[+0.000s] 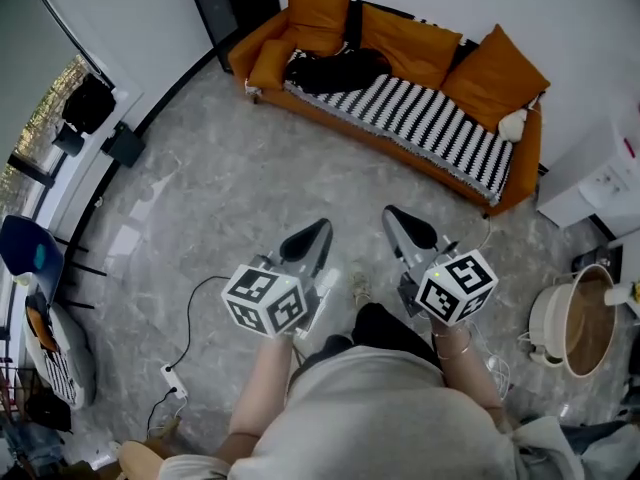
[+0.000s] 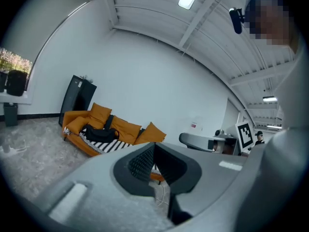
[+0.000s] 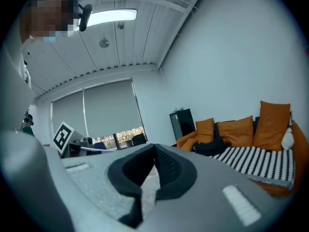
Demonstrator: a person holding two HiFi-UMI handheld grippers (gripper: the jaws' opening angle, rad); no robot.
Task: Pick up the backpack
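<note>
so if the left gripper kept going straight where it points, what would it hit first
Ahead of the left gripper the floor looks free; it would probably meet the sofa first, at its striped blanket, right of the backpack. Depth is unclear.

Room was bright, evenly lit; ceiling light panel [image 3: 112, 16] glared overhead, window [image 2: 14, 64] added daylight. Shadows soft. Gripper views bulged, edges vignetted dark.

Orange sofa [image 1: 262, 56] on grey floor [image 1: 225, 203]; on it striped blanket [image 1: 435, 120], cushions [image 1: 412, 44], black backpack [image 1: 338, 70].
</note>
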